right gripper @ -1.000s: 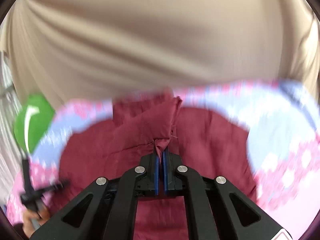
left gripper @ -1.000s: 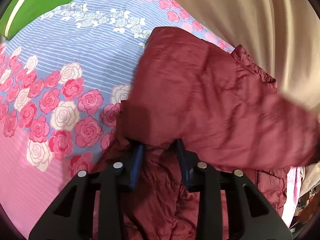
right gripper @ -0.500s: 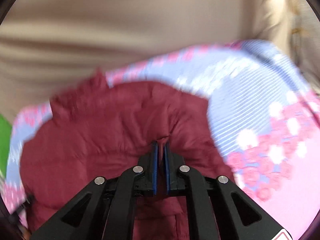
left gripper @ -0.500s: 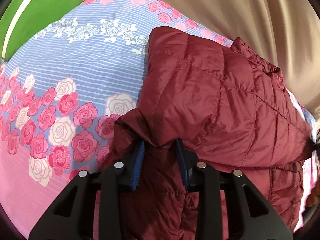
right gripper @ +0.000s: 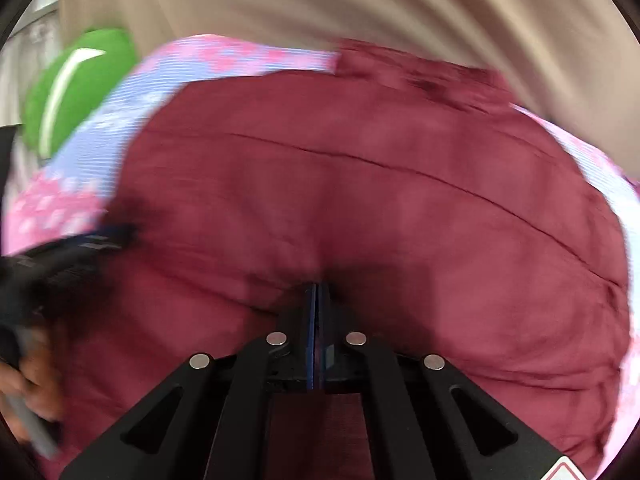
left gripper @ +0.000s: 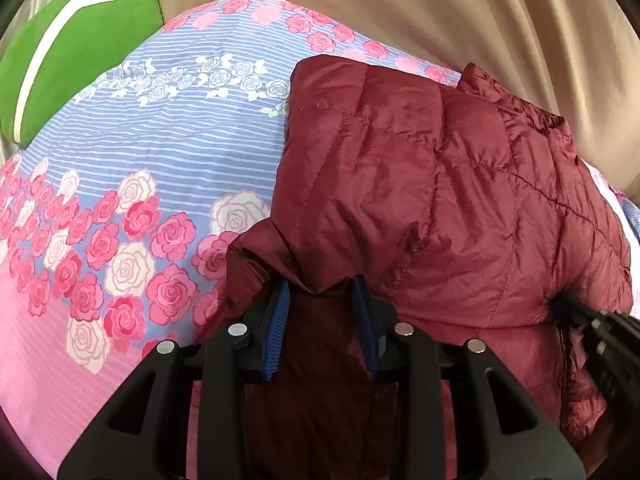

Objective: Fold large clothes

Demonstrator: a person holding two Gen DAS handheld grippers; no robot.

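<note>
Jacket (left gripper: pixel 440 200) folded on bedsheet (left gripper: pixel 140 160), both grippers clamping hem.

- Your garment is a dark red quilted puffer jacket (left gripper: pixel 440 184) — shiny, crinkled fabric with stitched seams.
- It lies folded over on itself: a padded upper layer is draped across a lower layer that shows at the bottom centre of the left wrist view.
- It fills the right half of that view and most of the blurred right wrist view (right gripper: pixel 360 200).
</note>
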